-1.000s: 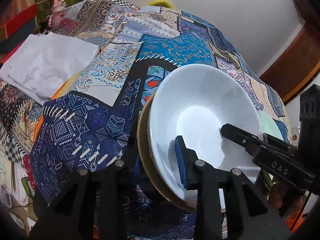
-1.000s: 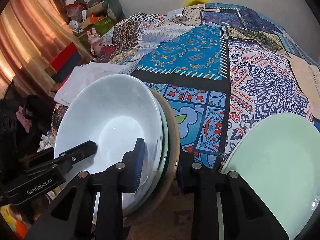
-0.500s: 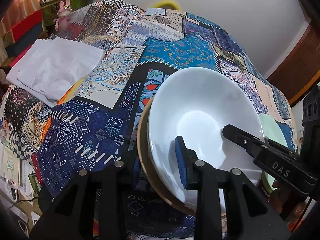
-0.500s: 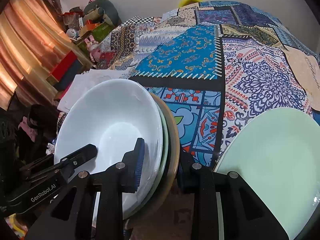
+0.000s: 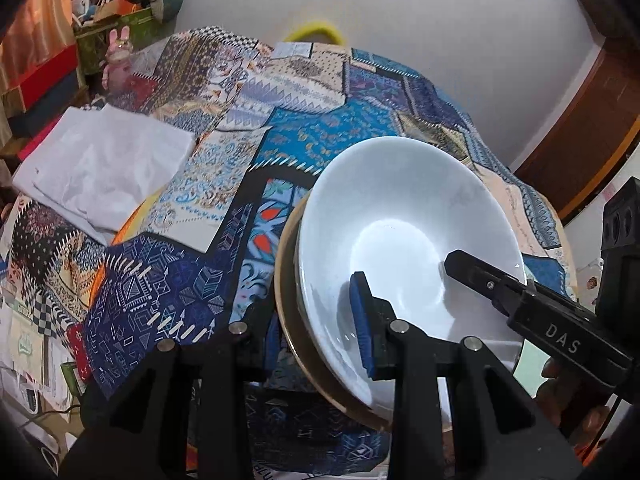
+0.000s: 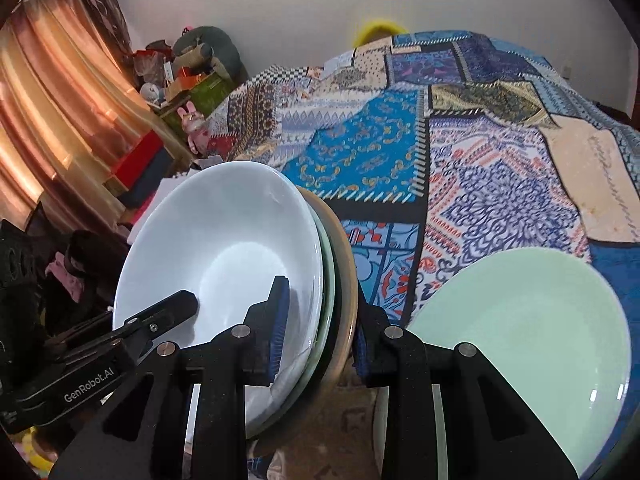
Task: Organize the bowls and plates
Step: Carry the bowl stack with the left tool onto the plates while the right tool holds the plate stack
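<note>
stacked dishes, a glossy white ceramic bowl nested in a tan-rimmed round plate, are gripped at opposite rims by the left claw and the right claw, above a patchwork quilt. a pale green round plate lies just beside. a folded white cloth is seen farther off.

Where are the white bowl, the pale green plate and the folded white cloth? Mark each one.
white bowl (image 5: 400, 216): left wrist view, bare inner wall above the bottom.
pale green plate (image 6: 532, 320): right wrist view, middle of its flat face.
folded white cloth (image 5: 104, 164): left wrist view, middle of its top layer.
</note>
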Demonstrator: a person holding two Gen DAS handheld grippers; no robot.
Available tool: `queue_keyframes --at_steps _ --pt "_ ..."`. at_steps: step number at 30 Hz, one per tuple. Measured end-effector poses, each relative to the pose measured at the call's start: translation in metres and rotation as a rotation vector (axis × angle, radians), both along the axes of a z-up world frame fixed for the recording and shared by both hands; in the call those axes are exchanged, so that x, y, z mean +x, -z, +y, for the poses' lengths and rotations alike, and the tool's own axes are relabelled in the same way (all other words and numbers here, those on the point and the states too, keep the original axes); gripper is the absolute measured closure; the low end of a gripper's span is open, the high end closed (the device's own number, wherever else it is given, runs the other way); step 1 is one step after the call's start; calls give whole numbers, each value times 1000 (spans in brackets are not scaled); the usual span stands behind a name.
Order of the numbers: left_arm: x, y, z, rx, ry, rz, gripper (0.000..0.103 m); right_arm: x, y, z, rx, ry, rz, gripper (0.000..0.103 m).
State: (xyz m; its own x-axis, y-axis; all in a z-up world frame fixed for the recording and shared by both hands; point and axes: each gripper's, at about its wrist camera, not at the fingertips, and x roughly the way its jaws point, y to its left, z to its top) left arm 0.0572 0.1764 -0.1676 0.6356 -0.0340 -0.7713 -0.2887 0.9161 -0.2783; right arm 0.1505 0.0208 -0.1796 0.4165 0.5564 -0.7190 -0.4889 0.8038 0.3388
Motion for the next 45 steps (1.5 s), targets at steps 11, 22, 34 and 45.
queue_keyframes --at_steps 11,22,34,45 --pt "6 -27 -28 17 42 -52 72 -3 -22 -30 15 45 -44 77" --pt "12 -40 -65 14 103 -72 72 -8 -35 -68 19 103 -71 77" --pt "22 -49 -106 40 154 -72 72 -13 -38 -111 32 147 -70 77" --pt "36 -44 -144 51 210 -52 72 -14 -32 -147 44 198 -44 77"
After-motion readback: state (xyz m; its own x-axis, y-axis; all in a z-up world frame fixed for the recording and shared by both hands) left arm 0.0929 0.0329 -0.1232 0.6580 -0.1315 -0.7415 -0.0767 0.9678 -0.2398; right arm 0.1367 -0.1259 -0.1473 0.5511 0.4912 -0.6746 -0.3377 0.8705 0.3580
